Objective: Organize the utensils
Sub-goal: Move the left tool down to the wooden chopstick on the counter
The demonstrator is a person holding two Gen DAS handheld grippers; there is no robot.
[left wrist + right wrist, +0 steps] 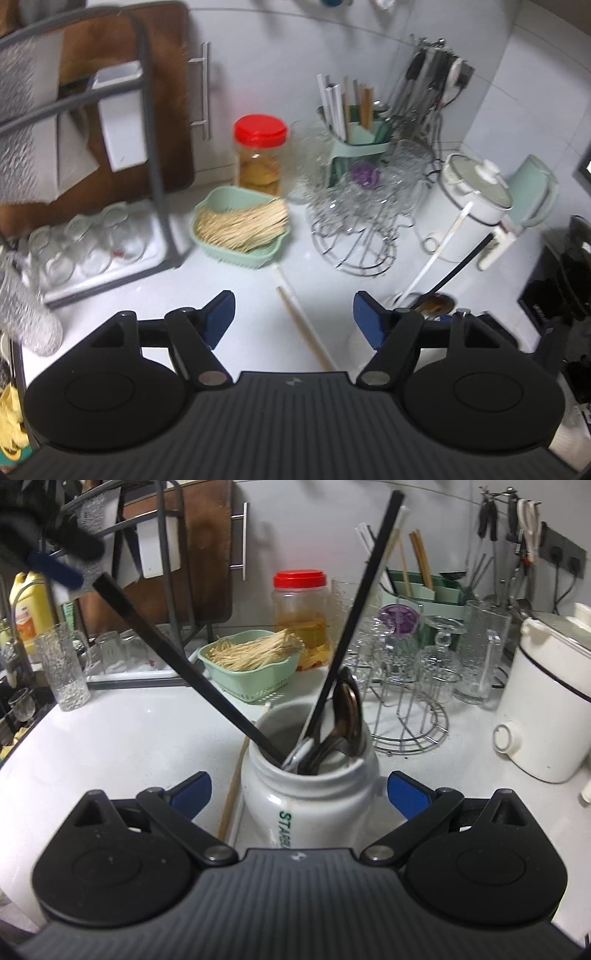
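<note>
Right gripper [298, 788] spread wide, blue fingers [192, 788] standing clear on either side of a white ceramic jar [306, 797], not pressing it. Inside the jar: two black chopsticks [354, 616] leaning apart in a V, one toward the upper left, one toward the upper right, plus a white-handled utensil [301, 753] and dark metal spoons [347, 716] resting against the far rim. Jar upright on the white worktop [129, 738]. Just left of it, flat on the worktop, a pale wooden chopstick [232, 786].

Left gripper [293, 317] also apart, nothing between its fingers [221, 314], held above the worktop. Beneath the gap, a wooden chopstick [303, 325] lying diagonally, with a thin white one [282, 278] alongside it. Tip of the left gripper visible as well at the upper left of the right wrist view, blurred.

Farther back: a green basket [242, 251] full of skewers, a red-lidded jar [260, 155], a wire glass rack [354, 229], a green holder [354, 140] standing with chopsticks, a white cooker [469, 206], and a grey dish rack [155, 147] at the left.
</note>
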